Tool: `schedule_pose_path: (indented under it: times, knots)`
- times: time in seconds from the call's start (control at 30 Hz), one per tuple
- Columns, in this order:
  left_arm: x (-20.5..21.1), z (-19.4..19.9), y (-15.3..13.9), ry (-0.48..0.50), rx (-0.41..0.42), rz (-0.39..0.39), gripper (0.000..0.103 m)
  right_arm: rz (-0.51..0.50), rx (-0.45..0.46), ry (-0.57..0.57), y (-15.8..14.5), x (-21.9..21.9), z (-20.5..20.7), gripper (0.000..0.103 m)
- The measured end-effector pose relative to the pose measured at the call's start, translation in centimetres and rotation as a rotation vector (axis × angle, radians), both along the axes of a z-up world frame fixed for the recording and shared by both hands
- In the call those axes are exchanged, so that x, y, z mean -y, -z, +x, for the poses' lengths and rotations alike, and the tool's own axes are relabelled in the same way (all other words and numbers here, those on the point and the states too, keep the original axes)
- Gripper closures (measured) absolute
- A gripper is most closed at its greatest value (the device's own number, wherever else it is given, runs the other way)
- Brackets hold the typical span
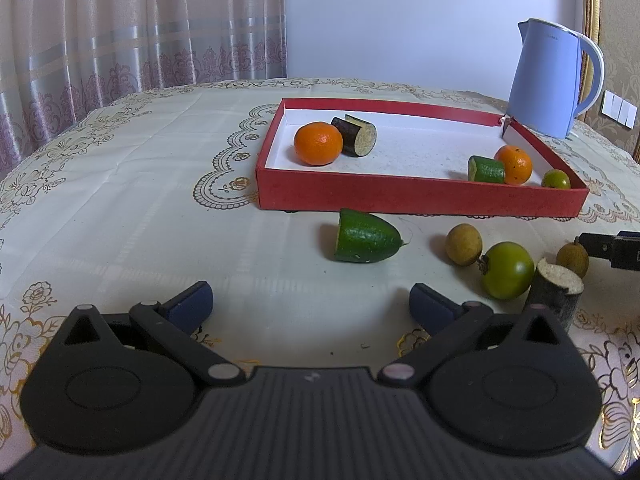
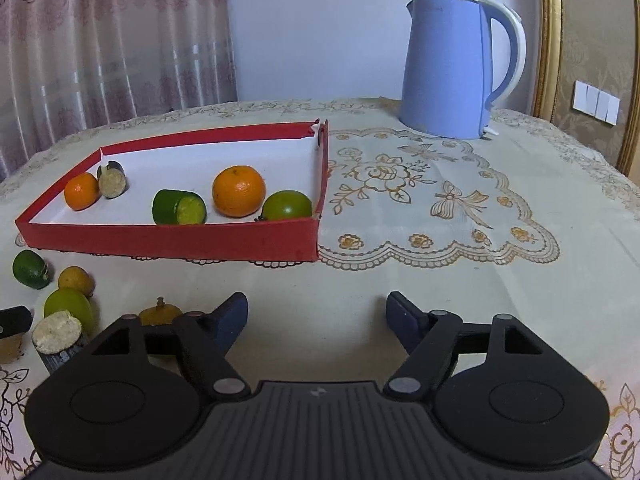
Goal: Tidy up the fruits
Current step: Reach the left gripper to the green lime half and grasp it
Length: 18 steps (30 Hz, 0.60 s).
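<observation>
A red tray (image 1: 400, 196) (image 2: 172, 240) holds two oranges (image 1: 318, 143) (image 2: 239, 191), an eggplant piece (image 1: 356, 136), a cucumber piece (image 2: 179, 207) and a green fruit (image 2: 287, 206). On the cloth in front of it lie a cucumber end (image 1: 366, 238), two longans (image 1: 464, 244) (image 2: 160, 314), a round green fruit (image 1: 508, 270) and an upright eggplant stub (image 1: 556, 292). My left gripper (image 1: 311, 300) is open above bare cloth, short of the cucumber end. My right gripper (image 2: 316, 310) is open and empty, with a longan just left of its left finger.
A light blue kettle (image 1: 548, 80) (image 2: 448, 68) stands at the back right of the table, beyond the tray. A curtain hangs behind the table's far left edge. Embroidered cloth (image 2: 440, 208) lies bare to the right of the tray.
</observation>
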<state>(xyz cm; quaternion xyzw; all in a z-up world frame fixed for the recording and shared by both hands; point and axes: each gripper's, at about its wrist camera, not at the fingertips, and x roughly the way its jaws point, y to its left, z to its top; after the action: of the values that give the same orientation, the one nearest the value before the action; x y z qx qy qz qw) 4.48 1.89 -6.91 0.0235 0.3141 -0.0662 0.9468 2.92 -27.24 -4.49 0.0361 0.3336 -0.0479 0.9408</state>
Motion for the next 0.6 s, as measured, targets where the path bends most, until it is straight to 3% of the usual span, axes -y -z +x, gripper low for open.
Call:
schedule_pose_path:
  times: [0.23, 0.5, 0.6]
  knots:
    - [0.1, 0.1, 0.0, -0.015, -0.002, -0.002, 0.000, 0.001, -0.013, -0.020, 0.1, -0.2, 0.3, 0.018]
    - [-0.3, 1.1, -1.4, -0.033, -0.012, -0.075, 0.000, -0.001, -0.019, -0.030, 0.2, -0.3, 0.4, 0.015]
    - [0.5, 1.6, -1.7, -0.030, 0.001, -0.051, 0.000, 0.001, -0.019, -0.032, 0.2, -0.3, 0.4, 0.014]
